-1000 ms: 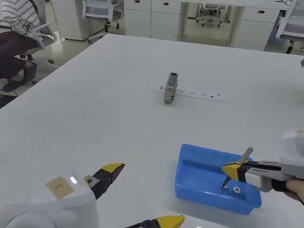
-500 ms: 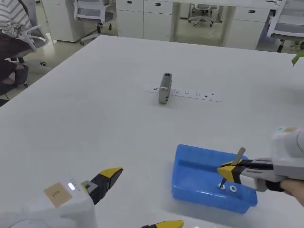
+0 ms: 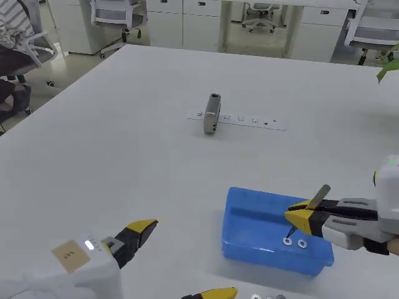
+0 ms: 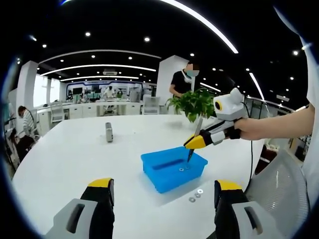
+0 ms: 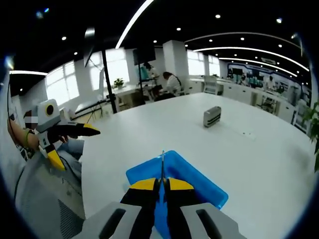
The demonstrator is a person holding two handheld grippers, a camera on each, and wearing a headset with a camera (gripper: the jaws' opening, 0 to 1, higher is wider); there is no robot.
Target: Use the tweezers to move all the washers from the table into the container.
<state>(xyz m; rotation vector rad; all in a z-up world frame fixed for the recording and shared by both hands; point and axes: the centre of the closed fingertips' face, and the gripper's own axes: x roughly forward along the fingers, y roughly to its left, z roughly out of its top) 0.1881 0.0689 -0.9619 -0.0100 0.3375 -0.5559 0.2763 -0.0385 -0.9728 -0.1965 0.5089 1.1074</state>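
The blue container (image 3: 249,232) stands on the white table, with two washers (image 3: 294,242) lying side by side inside it. My right gripper (image 3: 298,217) is shut on the tweezers (image 3: 319,197), whose dark tips hang just above those washers. In the right gripper view the tweezers (image 5: 162,164) point down into the container (image 5: 194,181) from between the shut jaws of the right gripper (image 5: 162,183). A few loose washers (image 4: 195,195) lie on the table in front of the container (image 4: 164,174). My left gripper (image 4: 162,199) stands open and holds nothing, near the table's front edge (image 3: 184,258).
A small grey block (image 3: 212,113) sits on a flat white strip (image 3: 249,120) at mid-table. Office chairs and desks stand beyond the far edge. A person stands behind a potted plant (image 4: 192,104) in the left gripper view.
A second washer now lies in the container beside the first. The tweezers' tips have risen a little above them. The head camera has shifted; the left gripper stays put.
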